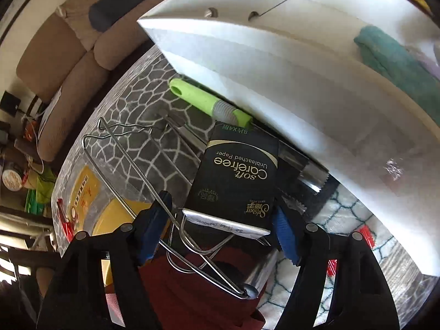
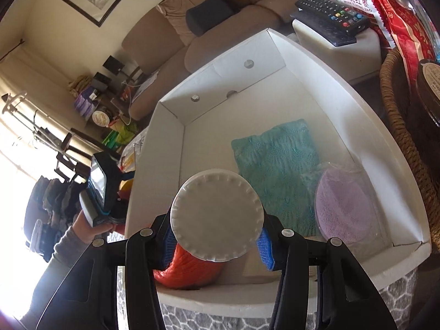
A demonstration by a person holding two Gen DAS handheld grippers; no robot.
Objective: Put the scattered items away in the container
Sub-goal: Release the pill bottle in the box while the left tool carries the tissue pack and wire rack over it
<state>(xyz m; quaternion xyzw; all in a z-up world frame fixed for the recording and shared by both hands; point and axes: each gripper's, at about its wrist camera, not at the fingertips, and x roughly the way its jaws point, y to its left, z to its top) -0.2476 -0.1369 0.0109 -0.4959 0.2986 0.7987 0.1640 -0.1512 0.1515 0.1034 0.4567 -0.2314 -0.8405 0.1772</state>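
A black tissue pack [image 1: 236, 170] lies on the grey patterned tablecloth beside the white box [image 1: 275, 88]. My left gripper [image 1: 220, 228] straddles its near end; the right pad [image 1: 286, 236] touches it, the left pad [image 1: 156, 220] stands a little off, so the gripper is open. Partly under the pack lies a green-handled utensil [image 1: 203, 99] with a serrated metal end. My right gripper [image 2: 217, 247] is shut on a red jar with a white ridged lid [image 2: 217, 214], held over the near end of the white box [image 2: 357, 126]. Inside lie a teal cloth [image 2: 277, 170] and a wrapped purple pad [image 2: 343, 206].
A bent wire rack [image 1: 154, 181] lies on the table under my left fingers. Two remotes [image 2: 332, 13] rest on a white block behind the box. A wicker basket [image 2: 398, 126] and red snack bags [image 2: 398, 22] stand to the right. A sofa [image 2: 170, 38] is beyond.
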